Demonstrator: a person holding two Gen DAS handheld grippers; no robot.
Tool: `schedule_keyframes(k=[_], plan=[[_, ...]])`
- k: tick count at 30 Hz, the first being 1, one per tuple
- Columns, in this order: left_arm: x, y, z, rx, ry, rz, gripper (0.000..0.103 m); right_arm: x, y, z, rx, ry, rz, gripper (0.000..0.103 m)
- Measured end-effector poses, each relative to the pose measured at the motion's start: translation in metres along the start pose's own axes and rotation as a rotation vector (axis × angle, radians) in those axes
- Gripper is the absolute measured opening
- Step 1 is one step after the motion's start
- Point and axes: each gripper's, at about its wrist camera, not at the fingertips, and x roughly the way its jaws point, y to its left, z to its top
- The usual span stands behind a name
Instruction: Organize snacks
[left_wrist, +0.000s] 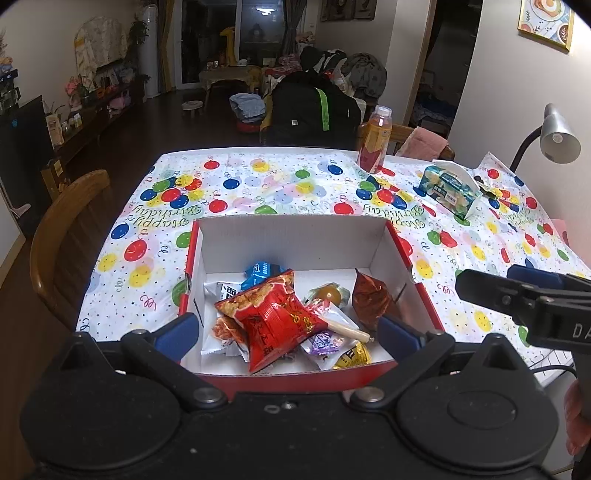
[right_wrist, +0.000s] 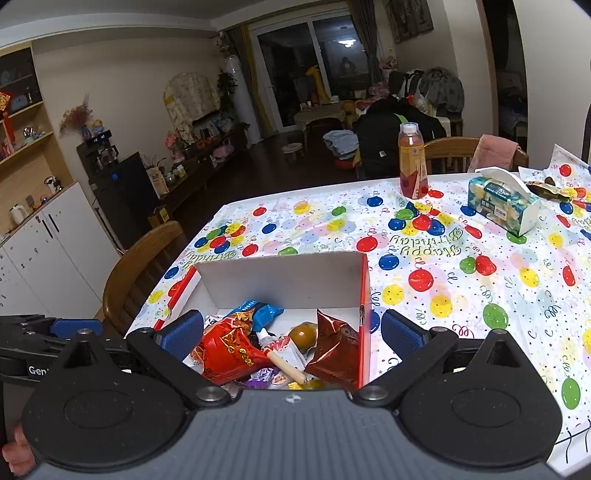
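Left gripper (left_wrist: 286, 330): fingers spread wide, holding nothing, poised over the box's near wall.
Right gripper (right_wrist: 291, 334): fingers equally wide apart and empty; the box's right wall sits between them.
Snacks: piled in the red box (left_wrist: 295, 236) on the counter; the red packet (left_wrist: 275, 317) lies on top, between the left fingers; a brown packet (right_wrist: 334, 354) leans just inside the right wall.
Risk: both grippers crowd one box, so they could collide, or a finger could catch the wall and shove the box along the slick tablecloth (left_wrist: 258, 184).
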Motion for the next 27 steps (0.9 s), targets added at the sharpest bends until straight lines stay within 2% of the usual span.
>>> schedule_keyframes(k=[27], plan=[[-0.013, 0.002, -0.001, -0.01, -0.07, 0.008, 0.103, -0.005, 0.001, -0.001, 0.007, -0.008, -0.014, 0.103]])
